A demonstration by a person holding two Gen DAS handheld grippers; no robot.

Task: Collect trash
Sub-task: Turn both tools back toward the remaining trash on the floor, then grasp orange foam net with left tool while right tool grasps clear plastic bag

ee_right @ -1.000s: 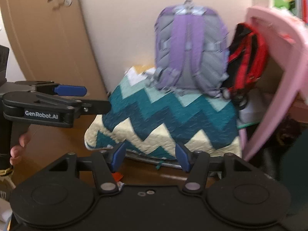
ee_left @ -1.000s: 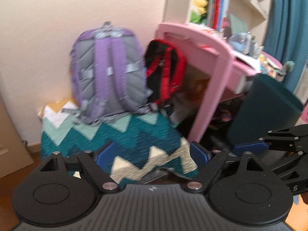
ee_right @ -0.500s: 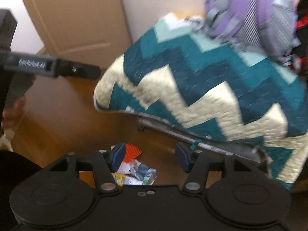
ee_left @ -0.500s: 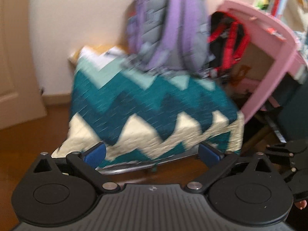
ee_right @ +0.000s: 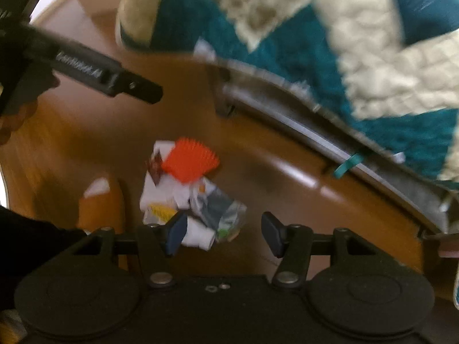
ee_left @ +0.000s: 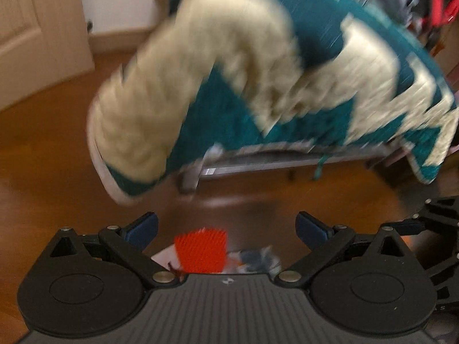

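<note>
Trash: a small heap of litter (ee_right: 192,197) lay on the wooden floor (ee_right: 287,200), just in front of a metal frame (ee_right: 309,132) draped with a teal-and-cream zigzag quilt (ee_right: 373,57).
Left gripper: the left gripper (ee_left: 226,228) pointed down with its blue pads spread at their widest, having just been opening, with nothing pinched; beyond the gap lay an orange bristly piece (ee_left: 200,250) and crumpled wrappers (ee_left: 255,259).
Right gripper: the right gripper (ee_right: 223,230) hovered with jaws parted and nothing pressed between them; its left pad overlapped the near edge of the heap in the picture, contact unclear through blur.
Heap: the orange piece topped white paper scraps (ee_right: 160,189), a yellow scrap (ee_right: 160,209) and clear crumpled plastic (ee_right: 221,206).
Beyond: a pale door (ee_left: 37,34) stood at the far left, past the quilt.
</note>
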